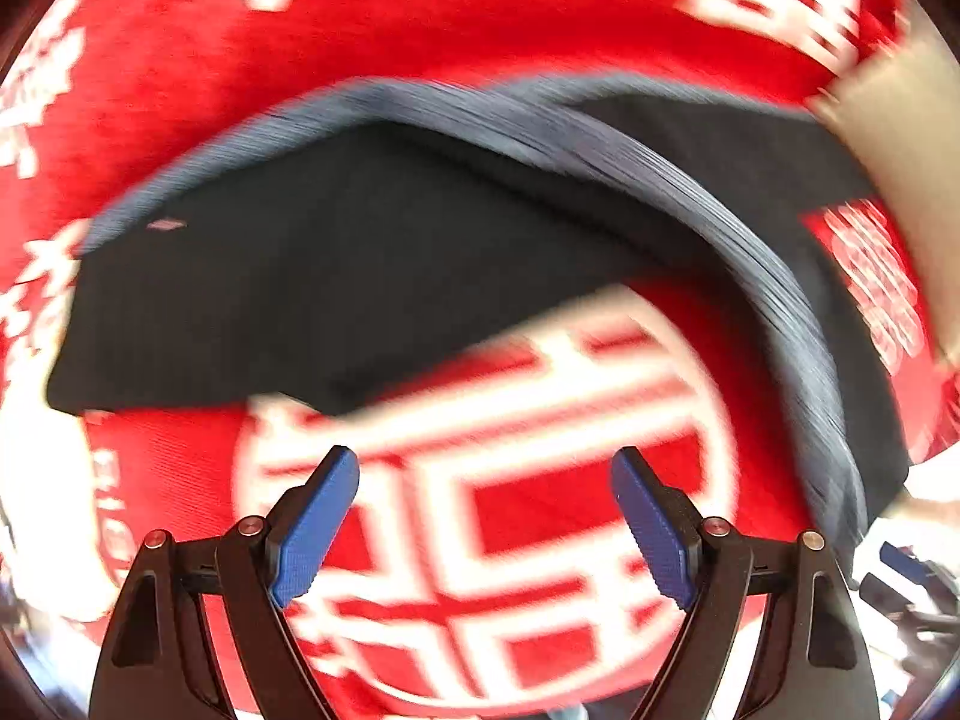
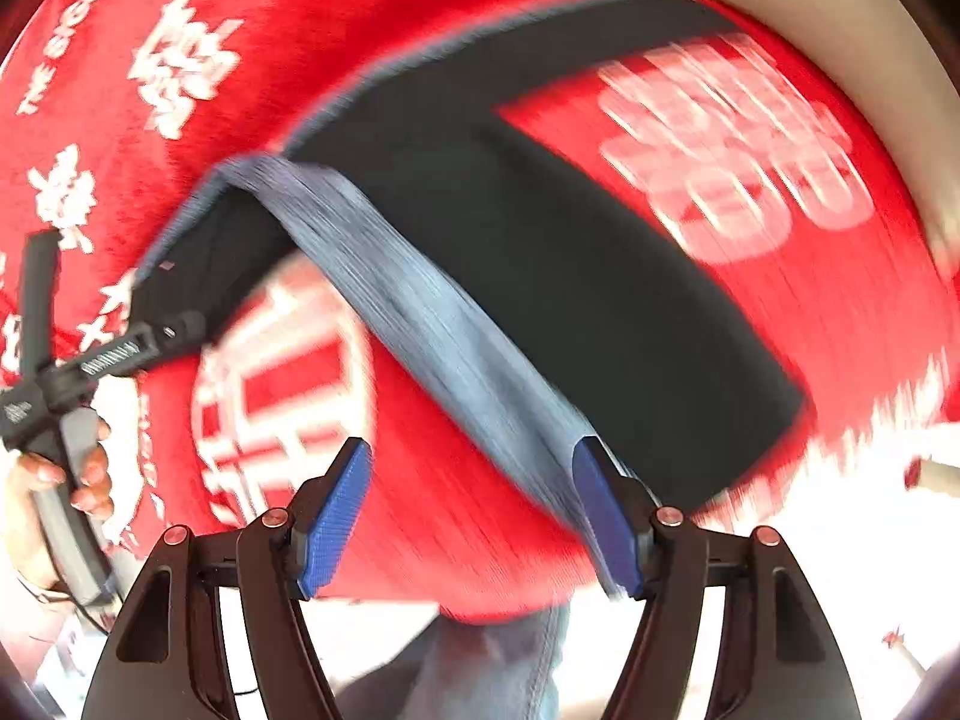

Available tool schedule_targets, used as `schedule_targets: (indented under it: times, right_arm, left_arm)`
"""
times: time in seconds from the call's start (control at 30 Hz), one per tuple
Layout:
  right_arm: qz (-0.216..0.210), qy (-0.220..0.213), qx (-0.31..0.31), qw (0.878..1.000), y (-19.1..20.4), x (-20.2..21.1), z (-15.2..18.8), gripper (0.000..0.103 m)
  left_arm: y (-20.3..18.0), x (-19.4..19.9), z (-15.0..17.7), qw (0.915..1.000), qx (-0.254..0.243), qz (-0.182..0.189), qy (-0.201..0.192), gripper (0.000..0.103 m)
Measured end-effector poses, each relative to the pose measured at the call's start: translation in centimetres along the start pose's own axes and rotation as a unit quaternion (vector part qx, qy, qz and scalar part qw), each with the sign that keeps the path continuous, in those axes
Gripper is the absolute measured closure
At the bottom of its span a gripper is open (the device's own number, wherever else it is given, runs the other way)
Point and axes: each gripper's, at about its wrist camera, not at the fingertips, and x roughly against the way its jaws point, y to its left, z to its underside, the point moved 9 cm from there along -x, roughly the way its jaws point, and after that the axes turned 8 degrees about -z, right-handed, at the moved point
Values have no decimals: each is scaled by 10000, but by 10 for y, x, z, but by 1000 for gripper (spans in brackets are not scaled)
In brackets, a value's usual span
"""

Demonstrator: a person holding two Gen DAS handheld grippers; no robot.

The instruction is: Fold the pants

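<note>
Both spread and empty, the left hand-held gripper [image 1: 485,519] and right hand-held gripper [image 2: 473,516] hover above the dark pants [image 1: 336,276], whose length stretches toward the frame's upper centre, nearer the right.

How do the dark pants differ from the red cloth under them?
The pants are plain dark fabric with a grey-blue band along one edge; the red cloth is bright and covered in white characters. The pants lie in a bent shape with legs spread apart; the red cloth lies spread out flat, reaching well beyond them. Both are soft fabric and blurred here.
</note>
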Motion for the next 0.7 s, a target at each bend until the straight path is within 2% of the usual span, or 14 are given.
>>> schedule_targets:
  times: [0.13,0.3,0.4,0.57,0.63,0.7]
  right_arm:
    - [-49,35,-546,9985,-42,-2,46,30]
    - [-103,-126,-991,9949,-75,-6,59,30]
    - [-471,-360,-1119,9920,-82,-1,53,30]
    - [-1281,-441,-1024,9855,-64,-4,43,31]
    - [-1429,-406,-1028,9835,-59,-11,38,41]
    - [-1565,-356,-1134,9805,-58,-14,33,81]
  left_arm:
    - [-65,0,20,9975,-444,538,133,16]
    - [-117,0,14,9938,-703,844,151,16]
    - [-142,-5,5,9932,-775,855,178,16]
    - [-157,-20,-5,9935,-823,759,205,16]
    - [-158,-24,-6,9941,-768,730,245,16]
    - [-161,-24,-9,9944,-725,742,189,18]
